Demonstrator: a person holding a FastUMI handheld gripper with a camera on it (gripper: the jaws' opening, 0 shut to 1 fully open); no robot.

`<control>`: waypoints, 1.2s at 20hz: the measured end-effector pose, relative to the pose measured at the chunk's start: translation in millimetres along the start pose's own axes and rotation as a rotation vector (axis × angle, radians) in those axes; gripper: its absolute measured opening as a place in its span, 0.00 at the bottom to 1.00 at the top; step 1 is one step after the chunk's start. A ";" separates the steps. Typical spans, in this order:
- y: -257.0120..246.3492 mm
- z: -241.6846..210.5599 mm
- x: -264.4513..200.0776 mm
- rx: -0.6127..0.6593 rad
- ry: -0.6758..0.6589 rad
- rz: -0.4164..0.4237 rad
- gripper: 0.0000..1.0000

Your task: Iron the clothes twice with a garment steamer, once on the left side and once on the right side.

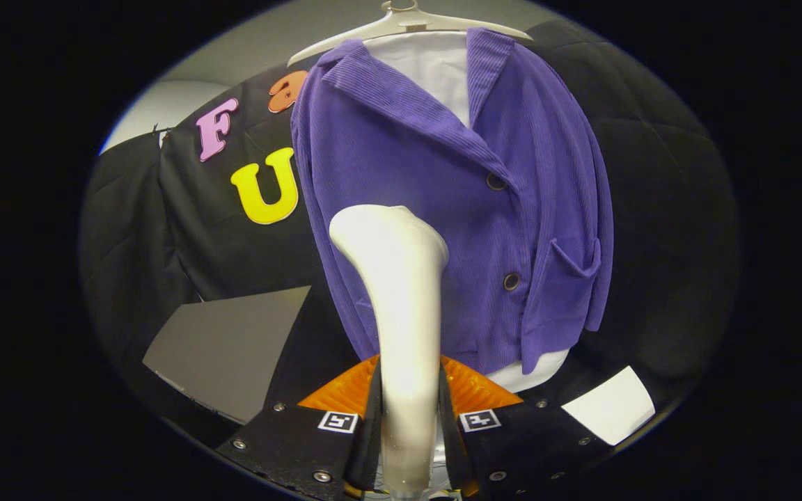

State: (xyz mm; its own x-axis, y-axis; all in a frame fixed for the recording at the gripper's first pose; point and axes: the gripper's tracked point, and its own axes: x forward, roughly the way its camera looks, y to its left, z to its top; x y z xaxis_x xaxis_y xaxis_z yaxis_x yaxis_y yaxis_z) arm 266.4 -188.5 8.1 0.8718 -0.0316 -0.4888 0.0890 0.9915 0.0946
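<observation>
Gripper (409,410) fingers clamp the steamer (401,306); its head faces the purple jacket's (457,209) left panel; next, stroke downward.

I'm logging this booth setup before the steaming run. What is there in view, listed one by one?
garment steamer: one, white, handle gripped between the fingers, head up in front of the jacket's lower left part.
jacket: one, purple corduroy, hanging on the hanger, beyond the steamer.
buttons: two, dark, down the jacket's front.
white garment: one, under the jacket, showing at collar and hem.
hanger: one, pale, above the jacket.
grey panel: one, left of the steamer.
white sheet: one, right of the fingers.
tongs: one, both fingers pressed on the steamer's handle.
</observation>
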 end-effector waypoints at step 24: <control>-39.3 -128.3 -48.2 0.138 0.097 -0.059 0.39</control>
State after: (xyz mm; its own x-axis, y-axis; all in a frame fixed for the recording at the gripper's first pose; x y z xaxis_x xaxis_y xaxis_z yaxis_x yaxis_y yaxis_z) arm 159.2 -209.7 -83.4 0.8132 -0.0705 -0.5777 0.2098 0.9614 0.1780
